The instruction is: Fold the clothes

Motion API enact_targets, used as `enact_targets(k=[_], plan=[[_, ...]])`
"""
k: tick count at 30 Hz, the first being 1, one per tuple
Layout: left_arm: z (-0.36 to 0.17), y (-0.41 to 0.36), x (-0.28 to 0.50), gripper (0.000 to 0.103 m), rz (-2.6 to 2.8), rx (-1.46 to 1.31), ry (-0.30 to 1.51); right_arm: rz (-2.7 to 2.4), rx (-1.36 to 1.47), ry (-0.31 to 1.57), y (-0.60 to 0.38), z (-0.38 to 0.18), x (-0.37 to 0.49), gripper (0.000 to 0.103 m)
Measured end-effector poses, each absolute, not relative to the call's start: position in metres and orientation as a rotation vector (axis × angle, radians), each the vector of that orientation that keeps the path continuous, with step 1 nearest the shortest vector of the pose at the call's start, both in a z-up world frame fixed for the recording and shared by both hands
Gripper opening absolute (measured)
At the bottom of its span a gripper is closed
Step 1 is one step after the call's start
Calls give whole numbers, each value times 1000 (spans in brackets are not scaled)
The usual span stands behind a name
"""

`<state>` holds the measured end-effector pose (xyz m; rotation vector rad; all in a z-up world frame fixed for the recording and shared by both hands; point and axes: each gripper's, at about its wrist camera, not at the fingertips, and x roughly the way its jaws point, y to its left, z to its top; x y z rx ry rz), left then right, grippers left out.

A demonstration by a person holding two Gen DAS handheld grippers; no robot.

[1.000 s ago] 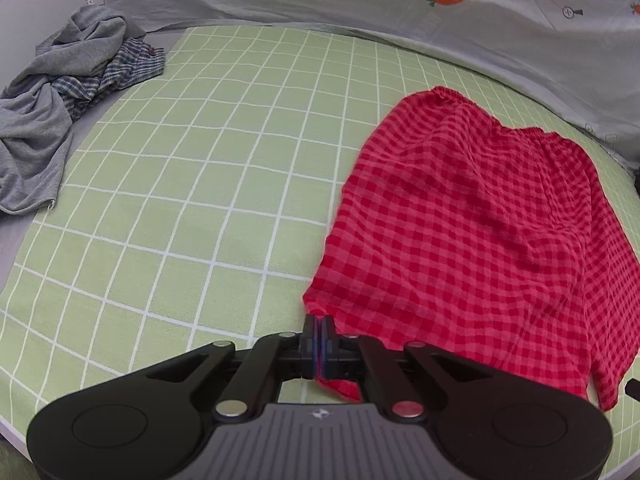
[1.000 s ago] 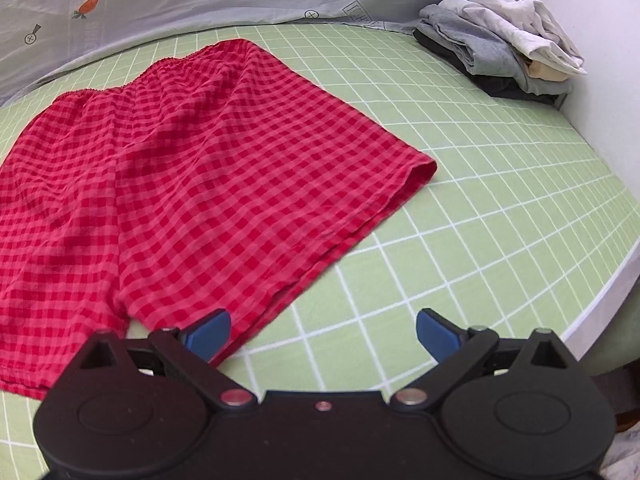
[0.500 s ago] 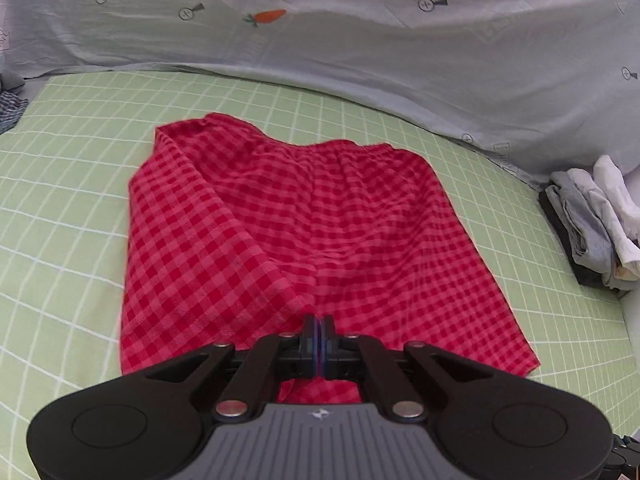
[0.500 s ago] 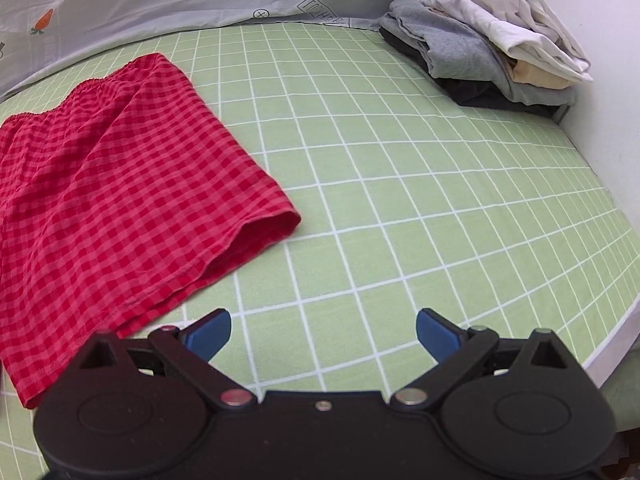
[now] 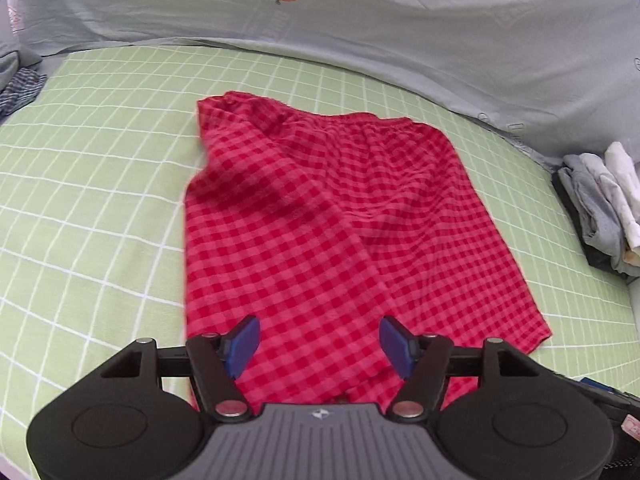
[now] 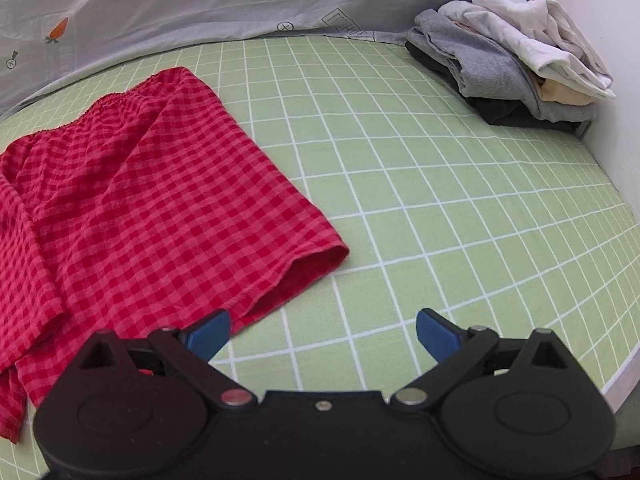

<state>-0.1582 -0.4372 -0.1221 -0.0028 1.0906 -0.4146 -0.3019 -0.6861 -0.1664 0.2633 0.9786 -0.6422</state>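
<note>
Red checked shorts [image 5: 328, 224] lie on the green grid sheet, one leg folded over the other, waistband at the far end. My left gripper [image 5: 320, 344] is open and empty just above the near hem of the shorts. In the right wrist view the shorts [image 6: 152, 200] lie at the left, hem toward me. My right gripper [image 6: 322, 334] is open and empty over the sheet, its left fingertip [image 6: 208, 330] beside the hem's corner.
A stack of folded clothes [image 6: 508, 68] sits at the far right by a white wall; it also shows in the left wrist view [image 5: 604, 208]. A grey carrot-print sheet [image 5: 360, 20] bounds the far side. Loose clothes [image 5: 20, 84] lie far left.
My left gripper carried the shorts' leg across to the right, over the other leg, then opened and let it go. My right gripper stayed open and shifted slightly.
</note>
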Motion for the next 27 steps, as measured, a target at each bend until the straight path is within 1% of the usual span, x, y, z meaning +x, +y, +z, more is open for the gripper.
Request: enact_targets(k=[6,8,10,11,13,14,16,18,21,22,23,24,25,26,27], plan=[[-142,-399,-143,68,-333,37,1180,-477,215,923,-638,-155,-269,98],[-149,-393,-144,68,-338,62,1203,-413,204,929,-622,-157,-258,94],[-156,-390,-146,68,-350,95,1218,-352,208,939,-606,-159,-248,86],[-159,-388,-147,68,-357,107,1224,-329,213,945,-600,-161,-243,84],[-164,-384,-147,68,-364,113,1237,-278,221,959,-584,-166,-232,74],[-166,-382,-146,68,-368,111,1245,-260,225,963,-578,-168,-228,71],[-169,-379,-142,68,-371,114,1255,-238,239,969,-570,-170,-222,61],[-171,-376,-139,68,-386,117,1253,-225,254,977,-563,-172,-215,56],[-171,-377,-135,68,-402,133,1253,-232,251,986,-558,-175,-209,53],[-171,-378,-134,68,-405,138,1253,-234,248,989,-557,-176,-207,43],[-171,-378,-134,68,-408,140,1251,-228,243,992,-556,-177,-205,28],[-171,-379,-134,69,-408,140,1249,-225,240,997,-556,-178,-203,21],[-171,-379,-133,69,-407,140,1248,-216,243,986,-556,-176,-204,11],[-171,-379,-133,69,-406,140,1246,-207,247,975,-557,-174,-204,5],[-170,-379,-133,69,-402,137,1245,-198,250,964,-557,-172,-205,4]])
